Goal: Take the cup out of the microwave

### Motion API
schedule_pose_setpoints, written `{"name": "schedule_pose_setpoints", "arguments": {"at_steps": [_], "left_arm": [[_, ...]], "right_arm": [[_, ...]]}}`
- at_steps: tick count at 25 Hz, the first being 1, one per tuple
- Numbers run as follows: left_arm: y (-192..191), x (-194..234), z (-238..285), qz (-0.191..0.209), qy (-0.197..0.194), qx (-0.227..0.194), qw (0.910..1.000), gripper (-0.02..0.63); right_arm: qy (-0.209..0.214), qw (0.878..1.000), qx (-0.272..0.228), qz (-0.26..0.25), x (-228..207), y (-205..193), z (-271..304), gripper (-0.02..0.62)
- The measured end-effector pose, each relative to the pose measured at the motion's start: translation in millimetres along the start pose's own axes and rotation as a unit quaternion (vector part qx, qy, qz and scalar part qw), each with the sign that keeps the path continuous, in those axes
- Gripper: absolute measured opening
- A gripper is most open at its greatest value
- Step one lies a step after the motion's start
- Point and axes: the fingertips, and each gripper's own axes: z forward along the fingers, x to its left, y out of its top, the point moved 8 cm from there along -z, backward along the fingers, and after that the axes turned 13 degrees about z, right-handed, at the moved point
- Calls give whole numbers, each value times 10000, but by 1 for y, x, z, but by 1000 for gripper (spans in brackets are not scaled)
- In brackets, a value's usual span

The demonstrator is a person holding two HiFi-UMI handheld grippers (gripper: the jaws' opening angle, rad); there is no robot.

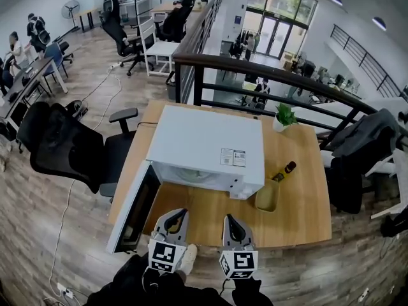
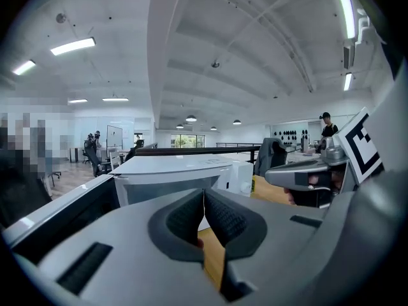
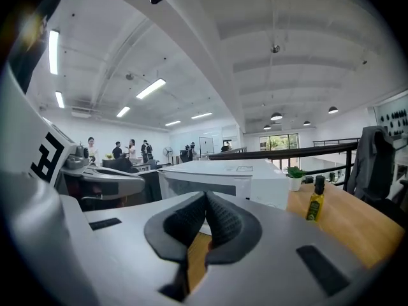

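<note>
White microwave (image 1: 205, 146), beyond left tongs (image 1: 177, 215), right tongs (image 1: 231, 220)

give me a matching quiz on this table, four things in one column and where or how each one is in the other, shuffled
Things:
1. microwave door
2. potted plant
3. bottle
4. left tool

Place or state:
a. at the far edge of the table, near the railing
b. jaws together, nothing between them
c. swung open
d. upright, to the right of the microwave, just beyond the green cup

Pairs: 1-c, 2-a, 3-d, 4-b
</note>
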Motion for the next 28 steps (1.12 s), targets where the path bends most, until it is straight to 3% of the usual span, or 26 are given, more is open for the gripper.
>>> {"name": "schedule_pose_setpoints", "arguments": {"at_steps": [17,20,28], "left_arm": [[-47,46,103,-74,-90,447,9989,29],[-61,50,120,-75,-181,555,9983,134],[-80,60,154,-88,-205,670,9975,228]], "right_arm": [[28,9988,476,99,-24,-11,93,15],[33,9986,510,102,-25,-13,101,15],[-26,9980,622,125,-31,-19,112,15]]}}
